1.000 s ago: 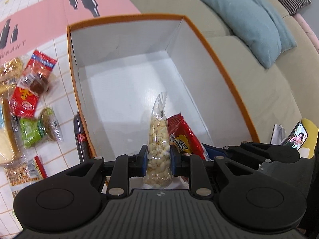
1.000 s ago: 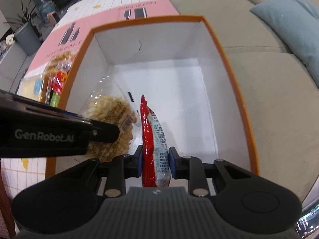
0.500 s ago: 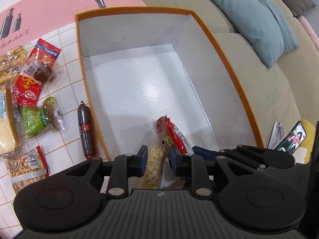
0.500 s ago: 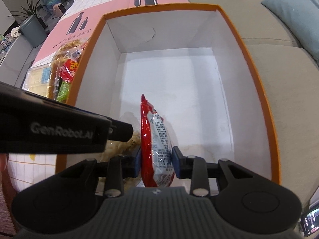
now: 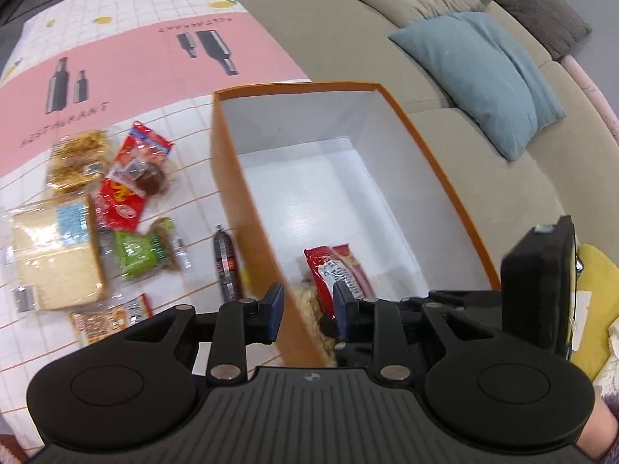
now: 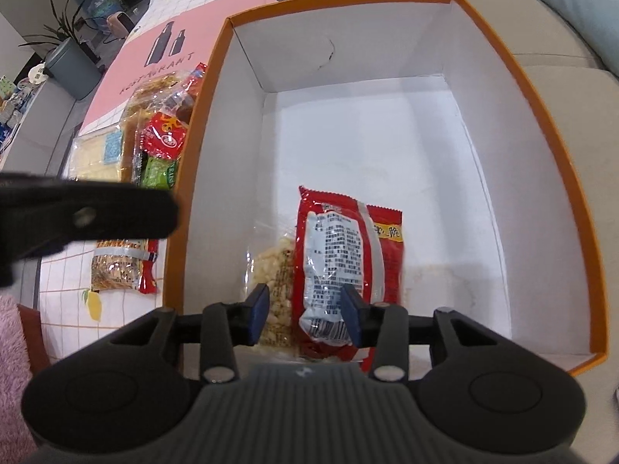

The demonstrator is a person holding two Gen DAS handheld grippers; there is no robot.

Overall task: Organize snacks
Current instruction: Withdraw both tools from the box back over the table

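Observation:
An orange box [image 5: 425,147] with a white inside holds two snacks at its near end: a clear bag of pale nuts [image 6: 276,270] and a red pack [image 6: 340,255] lying label side up, partly over the bag. My right gripper [image 6: 305,311] hangs just above them. Its jaws are opening and the pads stand off the red pack. My left gripper [image 5: 307,309] is above the box's left wall [image 5: 251,201], its jaws opening too, with nothing held. The nuts [image 5: 309,301] and red pack [image 5: 332,266] show just past it.
Left of the box, on the tiled cloth [image 5: 185,178], lie a bread pack [image 5: 54,251], a green pack [image 5: 139,251], a red pack [image 5: 120,201], a dark sausage stick [image 5: 226,259] and a nut bar [image 6: 120,266]. A sofa with a blue cushion [image 5: 487,77] is on the right.
Both grippers have let go: the nut bag and red pack now lie in the box, the red pack fallen flat. My left gripper rose and shifted left over the box wall.

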